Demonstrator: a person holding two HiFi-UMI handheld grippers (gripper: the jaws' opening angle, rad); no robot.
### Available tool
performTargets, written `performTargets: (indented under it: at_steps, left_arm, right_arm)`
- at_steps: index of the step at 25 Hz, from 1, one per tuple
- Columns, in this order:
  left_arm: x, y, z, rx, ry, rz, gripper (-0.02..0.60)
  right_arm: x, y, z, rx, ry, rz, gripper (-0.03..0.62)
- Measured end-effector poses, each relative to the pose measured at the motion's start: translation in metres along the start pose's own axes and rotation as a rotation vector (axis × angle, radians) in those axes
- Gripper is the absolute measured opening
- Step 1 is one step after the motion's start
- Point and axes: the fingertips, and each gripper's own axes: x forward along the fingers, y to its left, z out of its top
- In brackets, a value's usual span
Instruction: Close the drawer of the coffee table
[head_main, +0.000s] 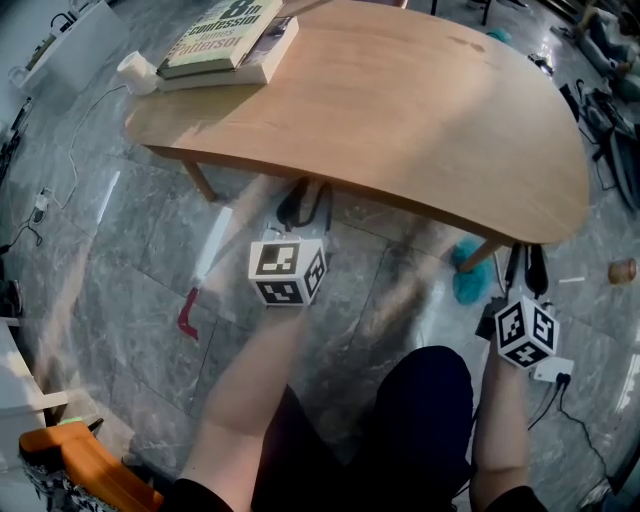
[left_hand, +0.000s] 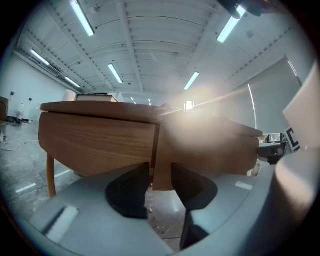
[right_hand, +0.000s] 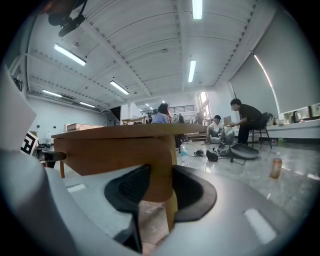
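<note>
Facing the coffee table, your left gripper and right gripper both stand unclenched, its wood showing between the jaws; book cover reads "Confession".

In the head view the table is covering the tips of both grippers' fingers, and the books are running off the top. Glare is blurring the table's right half in the left gripper view.

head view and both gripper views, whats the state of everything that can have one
drawer: looks pushed in, not jutting past the tabletop
left tongs: open, at the tabletop edge
right tongs: open, near the tabletop corner
books: shut, stacked
bottle: upright
</note>
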Motion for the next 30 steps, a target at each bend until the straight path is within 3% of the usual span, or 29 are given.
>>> performTargets:
  at_steps: [3, 6, 7, 8, 13, 17, 24, 30]
  left_arm:
    - [-0.005, -0.003, 0.002, 0.024, 0.006, -0.028, 0.124]
    - [-0.018, -0.007, 0.008, 0.059, 0.02, -0.06, 0.005]
    - [-0.024, -0.008, 0.01, 0.069, 0.032, -0.067, 0.005]
    - [-0.031, -0.01, 0.012, 0.077, 0.049, -0.071, 0.005]
    - [-0.071, -0.02, 0.045, 0.054, 0.145, -0.08, 0.005]
    - [-0.108, -0.028, 0.108, 0.012, 0.176, -0.06, 0.005]
    - [-0.185, -0.055, 0.255, 0.024, 0.207, -0.039, 0.005]
    - [-0.258, -0.083, 0.353, 0.031, 0.269, -0.037, 0.005]
  right_arm:
    - [-0.004, -0.001, -0.001, -0.03, 0.024, -0.002, 0.132]
    - [-0.017, 0.002, 0.002, -0.071, 0.067, 0.018, 0.12]
    - [-0.023, 0.006, 0.004, -0.084, 0.087, 0.036, 0.04]
    - [-0.029, 0.012, 0.006, -0.094, 0.109, 0.057, 0.0]
    - [-0.062, 0.041, 0.045, -0.113, 0.228, 0.141, 0.0]
    - [-0.081, 0.062, 0.107, -0.134, 0.284, 0.198, 0.0]
    - [-0.121, 0.082, 0.242, -0.116, 0.333, 0.26, 0.001]
    - [-0.165, 0.091, 0.349, -0.117, 0.361, 0.317, 0.0]
